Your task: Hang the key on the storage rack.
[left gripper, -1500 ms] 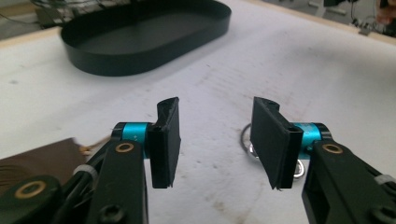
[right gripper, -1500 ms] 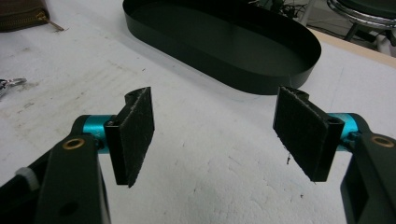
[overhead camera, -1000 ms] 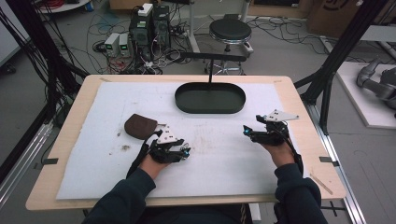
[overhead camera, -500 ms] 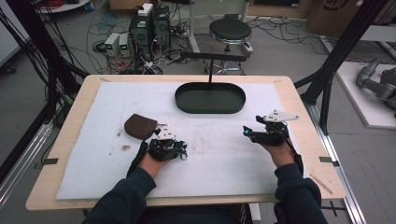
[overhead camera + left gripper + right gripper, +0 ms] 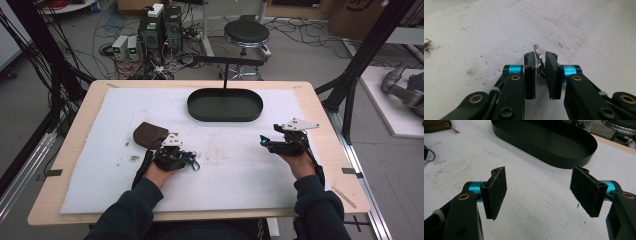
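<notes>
You're closing your left tool [image 5: 540, 75] on a small silver metal key ring with a clear tag [image 5: 538, 53], and its jaws have just been closing, with the ring pinched between the pads now. The ring is lying on the white foam mat [image 5: 240, 165] covering the wooden desk [image 5: 320, 110], well in front of the black oval metal tray [image 5: 225, 106] and off towards its left end. In the high view, your left tool [image 5: 192, 161] is sitting just in front of the brown zipped leather pouch [image 5: 149, 134], which is resting on the mat to the left of the tray. Your right tool [image 5: 541, 192] is hanging released, pads wide apart with nothing between them, pointing at the tray's near wall [image 5: 554, 157]; from above, the right tool [image 5: 264, 143] is hovering near the tray's right end. It looks as if you're in the grasping step. Next you'll need to confirm the pinch is firm, since the thin ring could slip, then lift it straight off the mat, probably towards the tray.
</notes>
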A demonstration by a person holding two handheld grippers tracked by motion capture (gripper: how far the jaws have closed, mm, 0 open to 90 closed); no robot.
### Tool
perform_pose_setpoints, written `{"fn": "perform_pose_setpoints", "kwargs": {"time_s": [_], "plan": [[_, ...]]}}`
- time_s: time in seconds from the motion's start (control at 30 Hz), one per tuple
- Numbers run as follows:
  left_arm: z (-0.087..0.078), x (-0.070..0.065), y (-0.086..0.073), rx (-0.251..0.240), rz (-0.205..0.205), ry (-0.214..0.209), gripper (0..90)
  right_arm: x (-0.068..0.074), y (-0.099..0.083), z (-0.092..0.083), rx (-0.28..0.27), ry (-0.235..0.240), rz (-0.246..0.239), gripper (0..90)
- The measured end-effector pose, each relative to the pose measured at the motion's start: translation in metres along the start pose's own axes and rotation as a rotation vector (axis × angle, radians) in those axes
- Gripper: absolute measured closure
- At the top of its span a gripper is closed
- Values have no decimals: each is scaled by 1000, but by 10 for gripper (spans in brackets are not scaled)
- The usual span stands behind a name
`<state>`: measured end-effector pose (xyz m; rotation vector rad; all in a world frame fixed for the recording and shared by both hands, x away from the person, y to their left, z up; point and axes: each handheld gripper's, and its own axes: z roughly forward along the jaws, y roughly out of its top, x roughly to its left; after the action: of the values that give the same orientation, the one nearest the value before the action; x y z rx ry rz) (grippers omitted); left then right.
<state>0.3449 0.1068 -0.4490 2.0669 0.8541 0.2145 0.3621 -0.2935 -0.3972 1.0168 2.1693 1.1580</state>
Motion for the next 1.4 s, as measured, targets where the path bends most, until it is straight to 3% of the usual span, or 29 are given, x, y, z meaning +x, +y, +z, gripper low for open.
{"fn": "perform_pose_setpoints", "kwargs": {"time_s": [0.4,0.57,0.67,1.03,1.23,1.4], "plan": [[-4,5,-1,14,-2,-13,825,-1,0,-1,0,0,-4,299],[-6,9,-1,-11,-43,-38,826,-1,0,-1,1,0,1,299],[-7,9,-2,-10,-33,-35,865,-1,0,-1,1,0,3,300],[-8,8,-1,-17,-10,-21,865,-1,-1,0,5,2,-6,300],[-6,5,0,-7,31,-19,872,0,-1,1,8,4,-6,300],[-5,5,0,-4,31,-5,826,0,-1,1,8,5,-7,300]]}}
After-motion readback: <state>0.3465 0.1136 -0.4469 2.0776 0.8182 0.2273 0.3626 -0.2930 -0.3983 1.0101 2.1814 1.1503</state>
